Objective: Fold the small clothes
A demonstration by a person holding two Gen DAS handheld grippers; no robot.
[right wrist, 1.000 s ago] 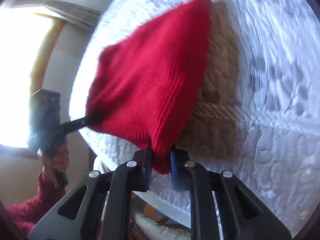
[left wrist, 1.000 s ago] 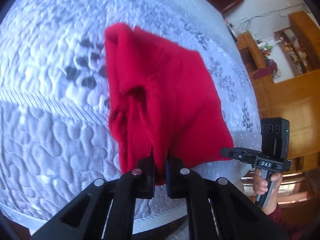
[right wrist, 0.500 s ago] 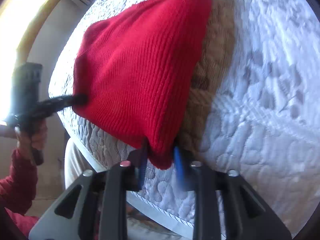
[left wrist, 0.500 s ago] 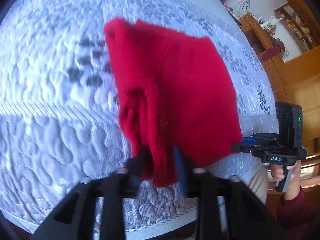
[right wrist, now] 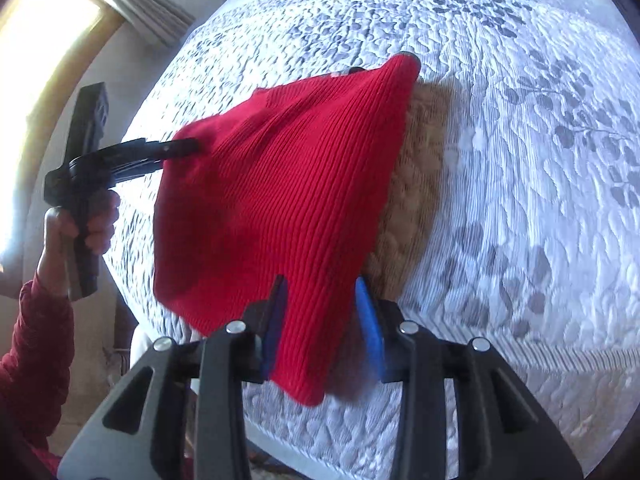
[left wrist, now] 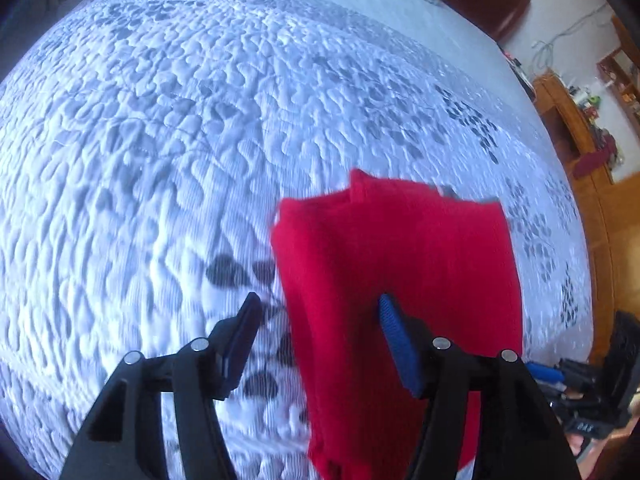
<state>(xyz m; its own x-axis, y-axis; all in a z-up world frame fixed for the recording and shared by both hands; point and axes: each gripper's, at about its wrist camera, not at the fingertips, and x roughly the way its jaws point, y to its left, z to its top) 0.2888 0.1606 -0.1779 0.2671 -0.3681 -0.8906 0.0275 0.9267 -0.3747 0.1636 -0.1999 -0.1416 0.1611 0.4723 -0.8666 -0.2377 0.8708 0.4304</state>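
A small red knitted garment (left wrist: pixel 400 280) lies folded on the quilted white bedspread (left wrist: pixel 160 140) near the bed's front edge. My left gripper (left wrist: pixel 320 320) is open, its fingers spread wide over the garment's near left part, holding nothing. My right gripper (right wrist: pixel 322 304) is open too, its blue-padded fingers (right wrist: pixel 368 320) on either side of the garment's near right corner (right wrist: pixel 280 208). In the right wrist view the left gripper (right wrist: pixel 176 148) sits at the garment's left edge. A brownish shadow lies on the spread to the right of the garment.
The bedspread (right wrist: pixel 520 160) has grey leaf prints and its front edge runs just below the grippers. Wooden furniture (left wrist: pixel 580 140) stands at the far right. A bright window with a curtain (right wrist: pixel 60 40) is at the left. My hand in a red sleeve (right wrist: pixel 36 320) holds the left gripper.
Both grippers have opened and let go of the red garment, which has dropped flat onto the bedspread. One second ago each was shut on a corner and held it up.
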